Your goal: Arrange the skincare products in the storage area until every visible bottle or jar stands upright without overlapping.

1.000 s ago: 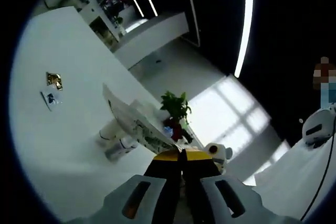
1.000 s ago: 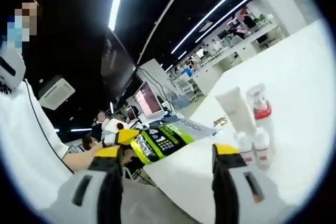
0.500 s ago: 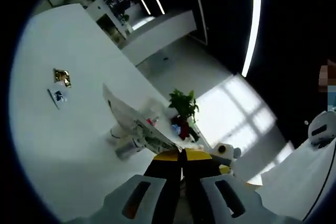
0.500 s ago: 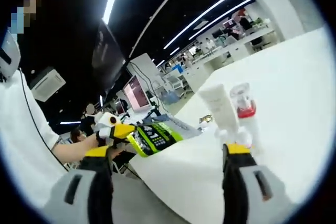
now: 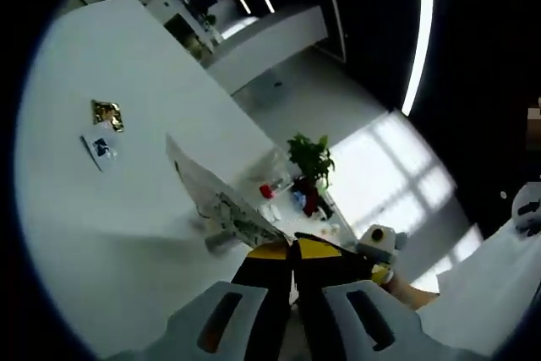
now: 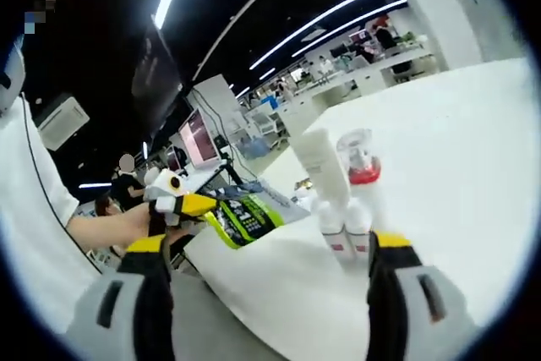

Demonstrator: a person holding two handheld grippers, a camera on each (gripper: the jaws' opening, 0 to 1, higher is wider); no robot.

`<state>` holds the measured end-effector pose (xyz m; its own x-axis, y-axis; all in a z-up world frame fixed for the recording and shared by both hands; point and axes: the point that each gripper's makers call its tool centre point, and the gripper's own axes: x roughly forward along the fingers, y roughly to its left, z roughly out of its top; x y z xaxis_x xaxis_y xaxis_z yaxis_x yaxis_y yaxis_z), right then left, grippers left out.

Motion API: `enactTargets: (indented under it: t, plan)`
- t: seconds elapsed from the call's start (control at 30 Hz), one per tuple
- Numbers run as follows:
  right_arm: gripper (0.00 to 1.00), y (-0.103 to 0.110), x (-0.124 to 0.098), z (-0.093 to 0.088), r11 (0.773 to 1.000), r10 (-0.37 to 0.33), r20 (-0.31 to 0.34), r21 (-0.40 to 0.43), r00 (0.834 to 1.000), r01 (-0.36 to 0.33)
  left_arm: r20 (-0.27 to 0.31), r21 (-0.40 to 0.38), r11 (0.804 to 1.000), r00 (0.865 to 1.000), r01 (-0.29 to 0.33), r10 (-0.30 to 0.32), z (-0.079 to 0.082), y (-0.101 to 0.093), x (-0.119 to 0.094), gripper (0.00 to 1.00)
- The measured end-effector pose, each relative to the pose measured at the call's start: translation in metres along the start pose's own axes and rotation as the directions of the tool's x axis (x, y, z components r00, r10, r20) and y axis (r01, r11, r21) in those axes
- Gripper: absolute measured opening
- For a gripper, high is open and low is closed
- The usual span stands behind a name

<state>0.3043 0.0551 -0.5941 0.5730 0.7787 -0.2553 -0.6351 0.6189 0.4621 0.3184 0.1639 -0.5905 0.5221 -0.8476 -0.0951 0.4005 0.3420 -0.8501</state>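
White counter [image 6: 473,150] carries an upright cluster, white tube [image 6: 319,165] and red-collared pump bottle [image 6: 362,177], while the left tongs [image 5: 292,253] pinch a printed green sachet [image 5: 221,200] and the right tongs [image 6: 269,253] gape empty, so sorting looks unfinished.

Grey grippers [image 6: 262,251], black jaws, yellow tips; white sleeve [image 6: 34,200].
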Motion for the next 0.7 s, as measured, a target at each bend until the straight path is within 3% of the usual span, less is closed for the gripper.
enactTargets:
  t: [0.37,0.7]
  plan:
    - [0.98,-0.014,-0.008,0.001,0.999,-0.04,-0.001,-0.004,0.999,0.04,-0.068,0.012,0.998,0.996,-0.058,0.059,-0.01,0.033,0.013,0.0]
    - [0.98,-0.022,-0.017,-0.002,0.997,-0.072,-0.001,0.001,0.997,0.072,-0.097,0.015,0.997,0.992,-0.077,0.078,-0.013,0.045,0.017,0.0]
